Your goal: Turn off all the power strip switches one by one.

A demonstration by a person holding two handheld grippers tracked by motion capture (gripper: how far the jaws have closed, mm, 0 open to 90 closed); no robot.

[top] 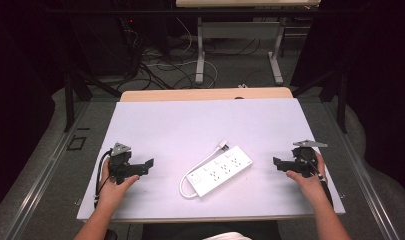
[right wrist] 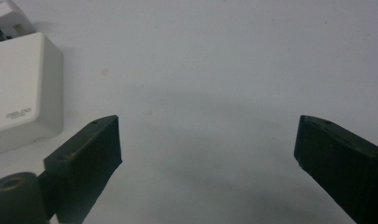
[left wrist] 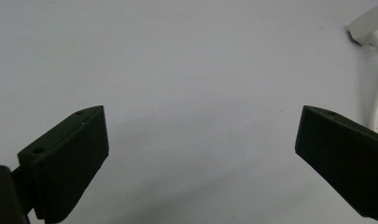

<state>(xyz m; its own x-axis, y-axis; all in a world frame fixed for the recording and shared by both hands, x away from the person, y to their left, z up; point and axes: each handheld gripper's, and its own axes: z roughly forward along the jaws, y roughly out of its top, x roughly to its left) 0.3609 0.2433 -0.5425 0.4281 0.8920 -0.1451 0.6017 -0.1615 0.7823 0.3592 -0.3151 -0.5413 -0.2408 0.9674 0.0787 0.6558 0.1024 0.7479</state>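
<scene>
White table (top: 155, 120), power strip (top: 221, 171) (both tongs (top: 146, 165) (top: 279, 163) agape)

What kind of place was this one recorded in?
Probably a lab or workshop set up for recording: a white-topped table bearing just a power strip, loose cables across the floor behind, and dark curtains at both sides.

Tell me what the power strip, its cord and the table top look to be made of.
Power strip: likely hard plastic, glossy white, with smooth moulded edges and a soft sheen in the right gripper view.
Cord: probably rubbery or vinyl sheath, smooth white, lying in a soft loop.
Table top: matte pale sheet, maybe laminate; no glare, faint specks.
</scene>
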